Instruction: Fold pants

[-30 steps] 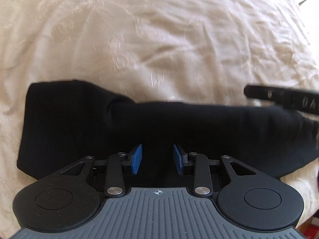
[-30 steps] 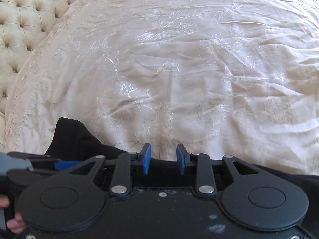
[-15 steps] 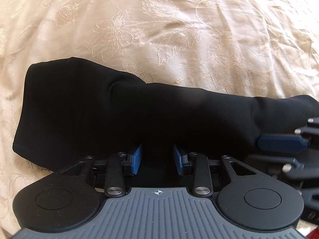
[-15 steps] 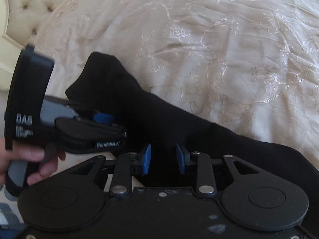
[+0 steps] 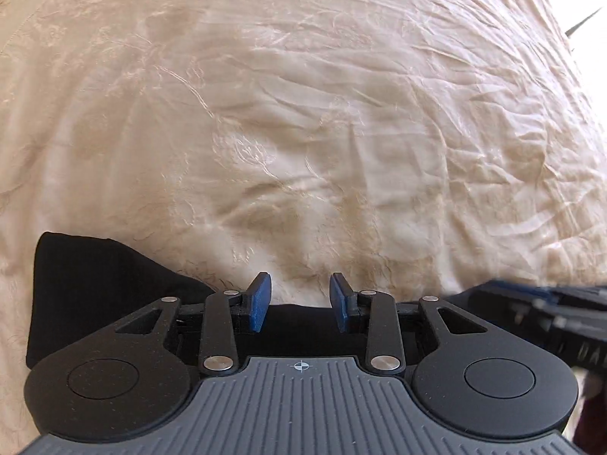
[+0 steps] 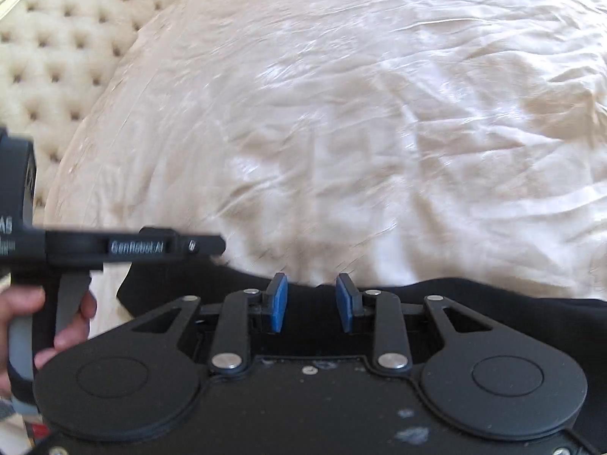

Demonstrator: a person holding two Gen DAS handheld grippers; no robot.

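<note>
Both claws, left claw and right claw, over black pants.

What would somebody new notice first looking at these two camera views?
Most striking are the black pants, lying in a long dark band along the near edge of the cream embroidered bedspread that fills both views. Next come the blue pads of the left gripper and the right gripper, jaws parted just above that dark cloth. A tufted headboard sits at the upper left of the right wrist view.
</note>
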